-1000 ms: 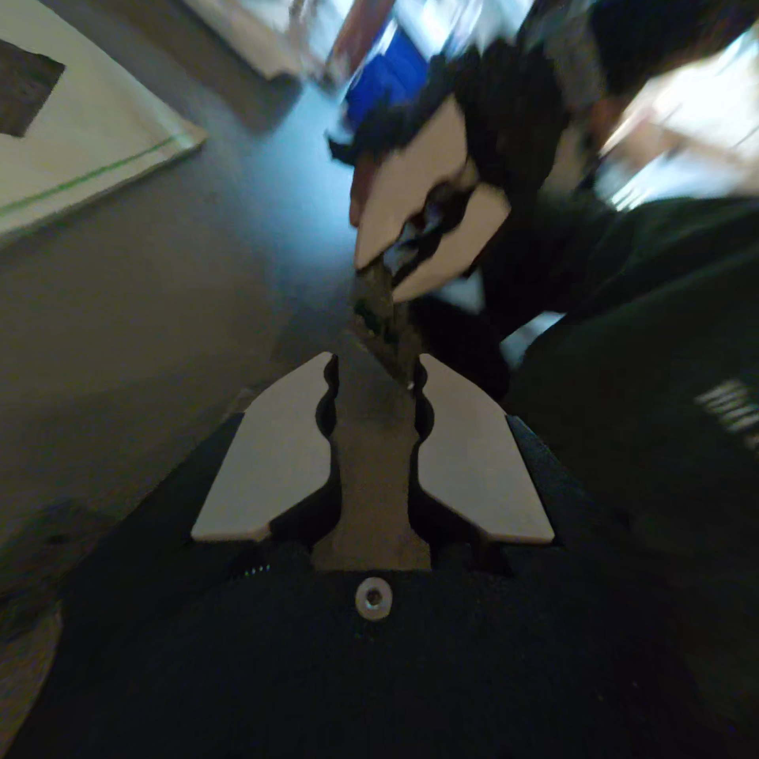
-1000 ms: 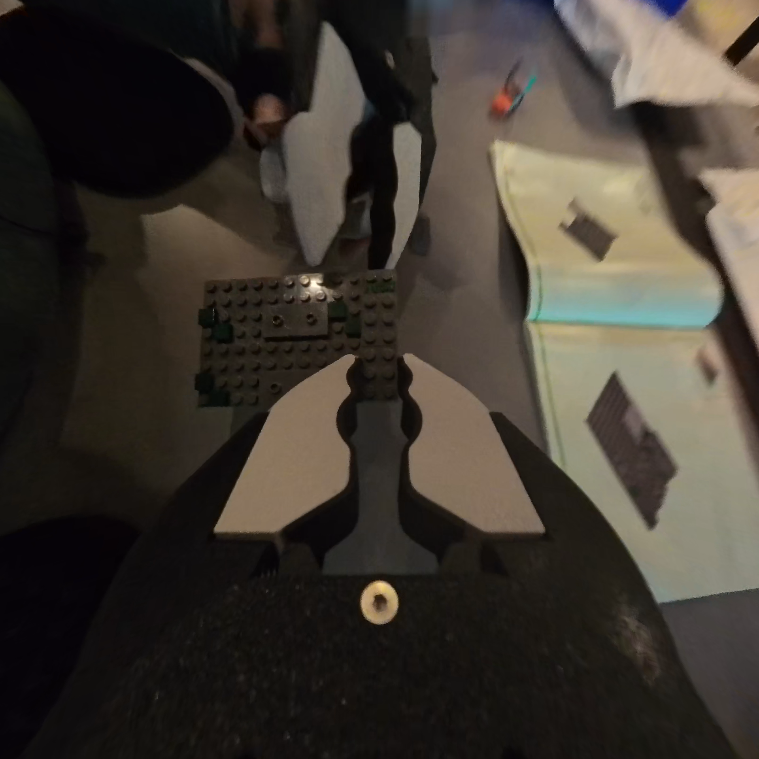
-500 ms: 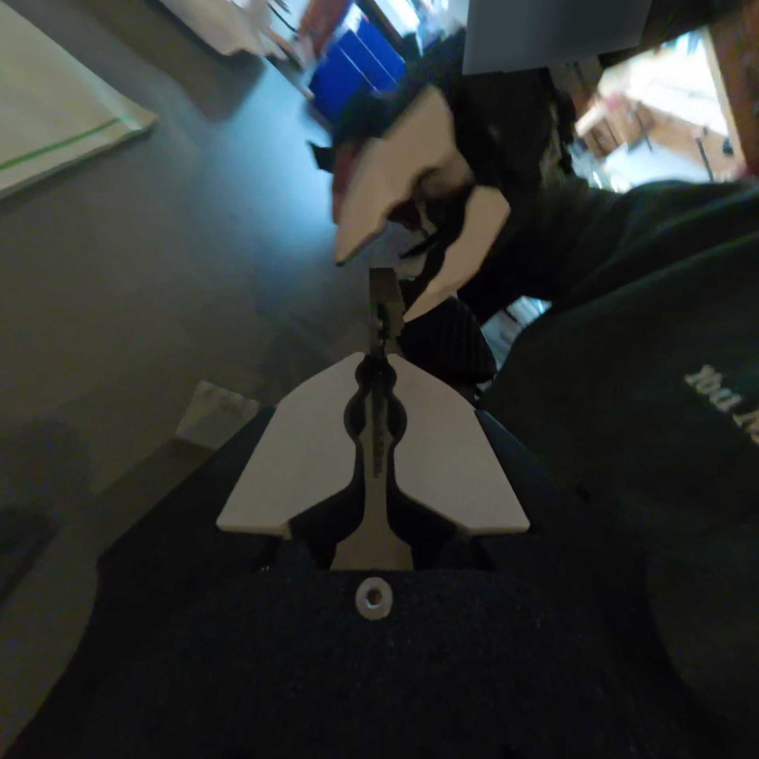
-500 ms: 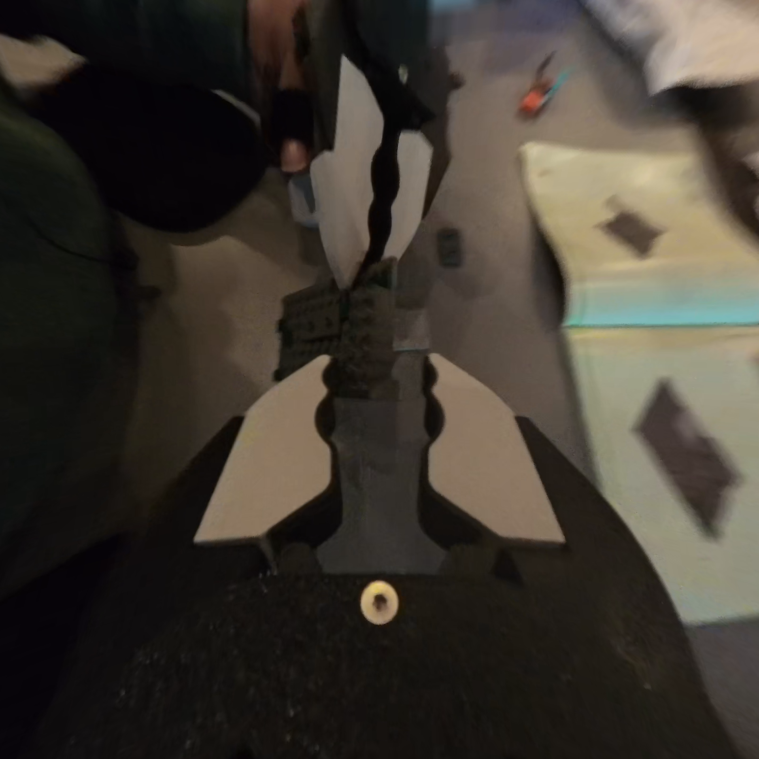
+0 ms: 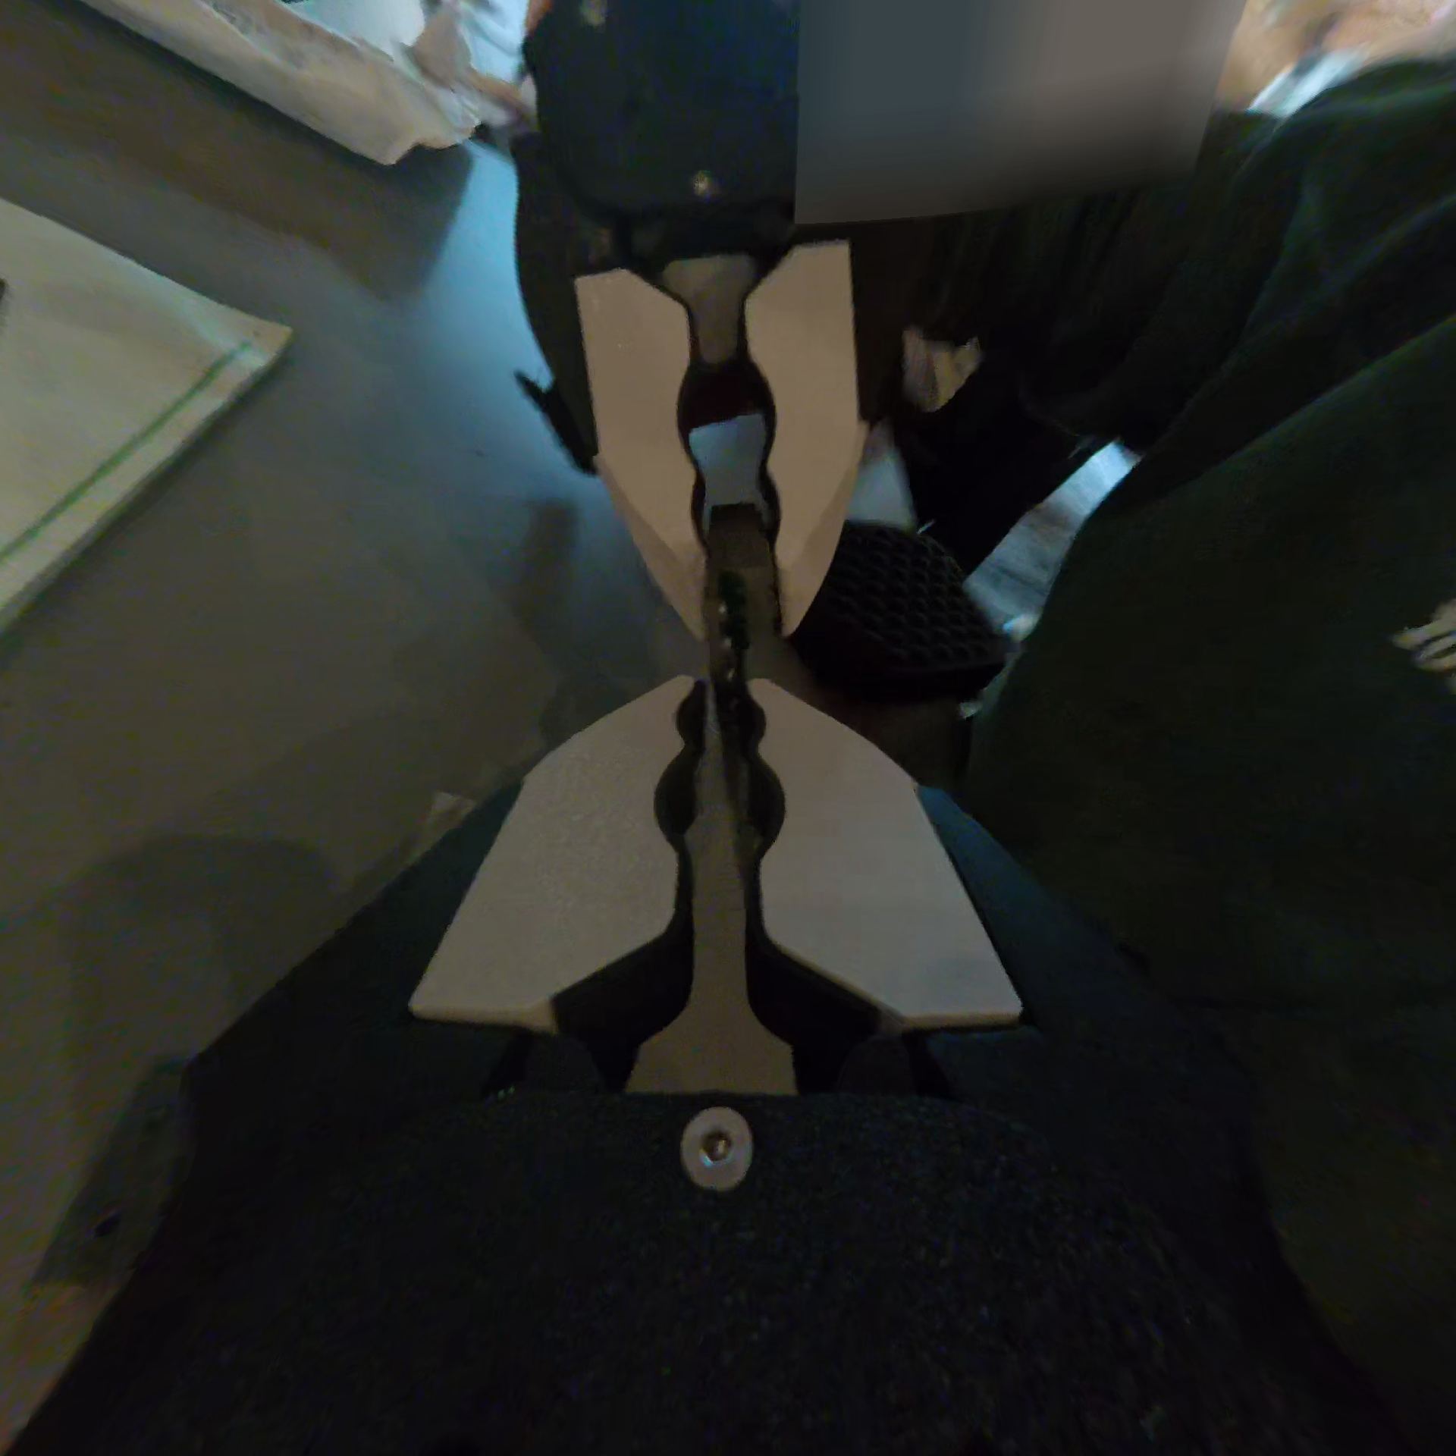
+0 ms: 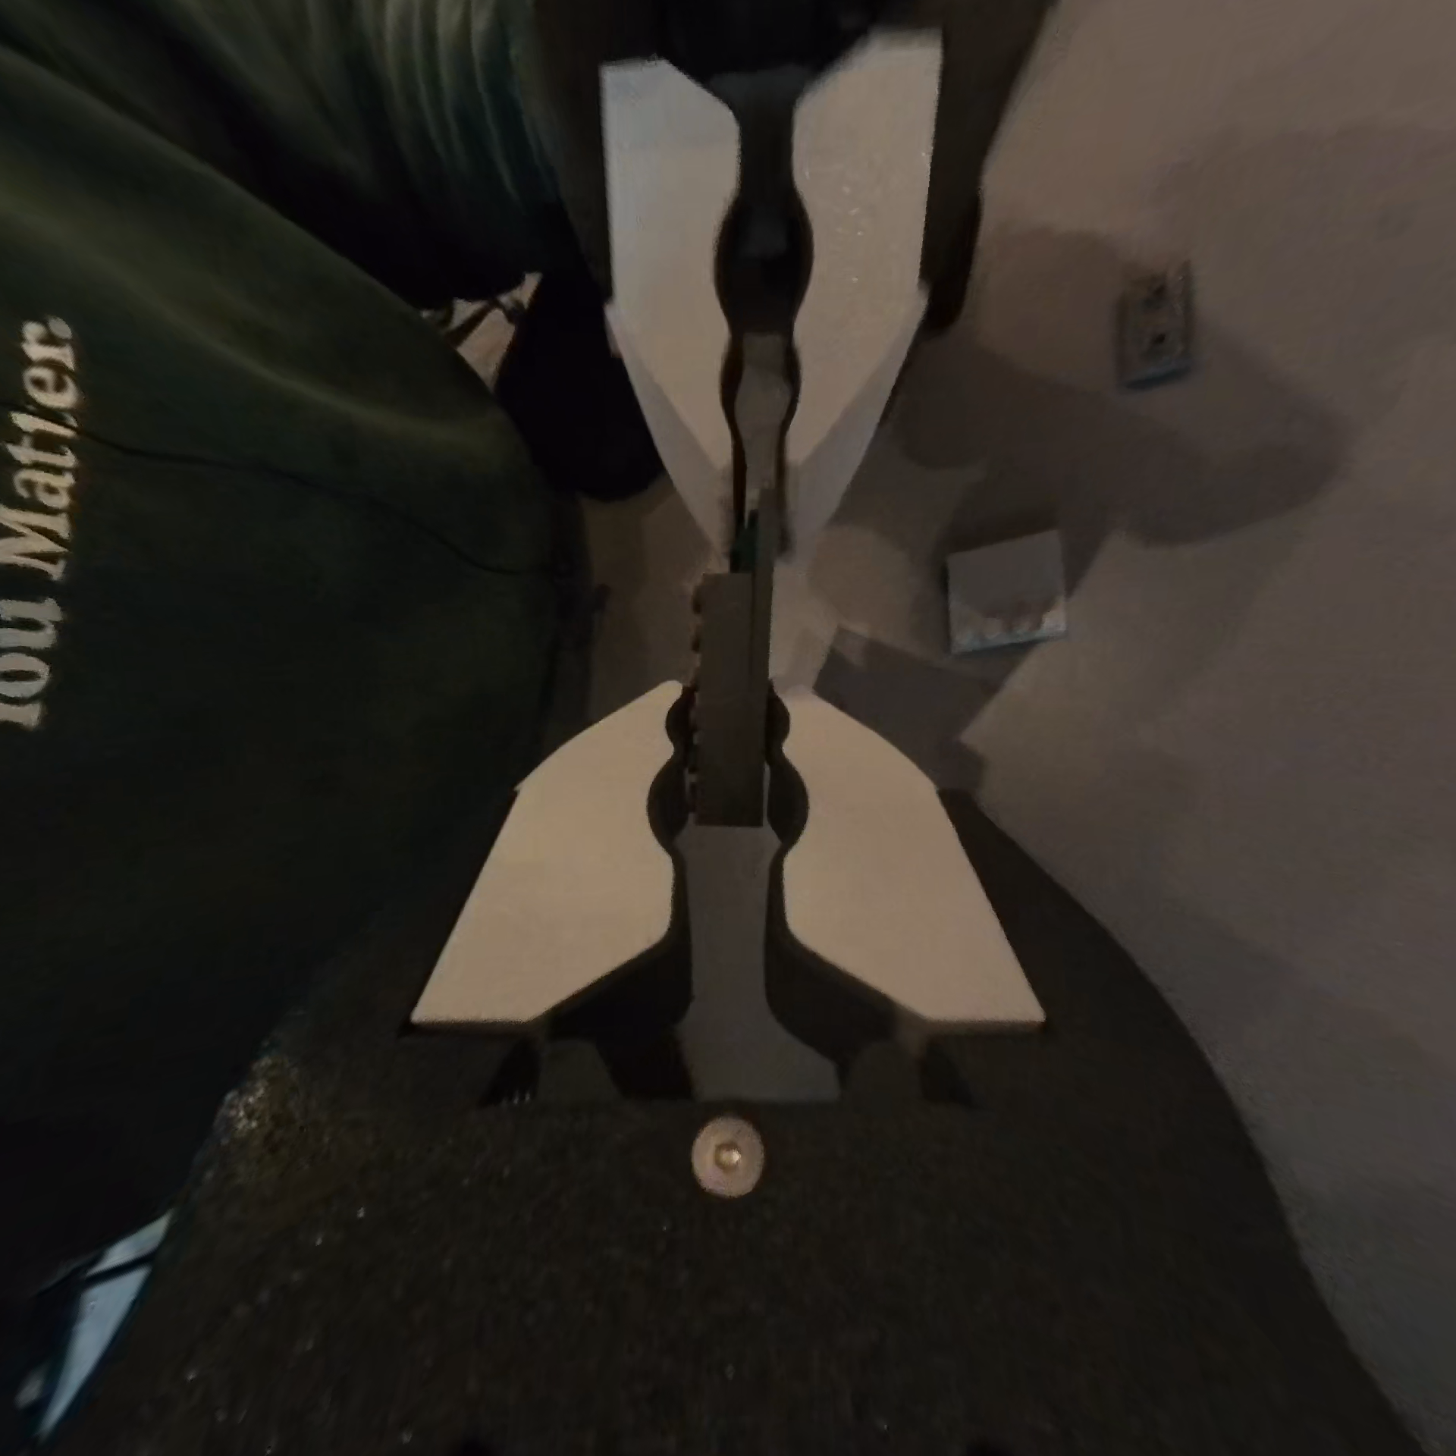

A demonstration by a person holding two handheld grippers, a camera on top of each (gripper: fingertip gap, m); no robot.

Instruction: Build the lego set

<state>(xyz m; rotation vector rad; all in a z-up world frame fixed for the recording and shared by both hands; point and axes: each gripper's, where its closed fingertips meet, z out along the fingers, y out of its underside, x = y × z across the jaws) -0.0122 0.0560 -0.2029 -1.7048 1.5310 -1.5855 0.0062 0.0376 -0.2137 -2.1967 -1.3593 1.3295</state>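
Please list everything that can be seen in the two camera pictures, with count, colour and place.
lego plate: one, dark grey with small green pieces, seen edge-on, held in the air between both grippers.
loose lego pieces: two, grey, on the table on the right of the right wrist view.
instruction booklet: one, pale with a green line, on the table at the left of the left wrist view.
table: one, grey.
person's garment: one, dark green.
left gripper: one, white fingers, shut on the plate.
right gripper: one, white fingers, shut on the plate.
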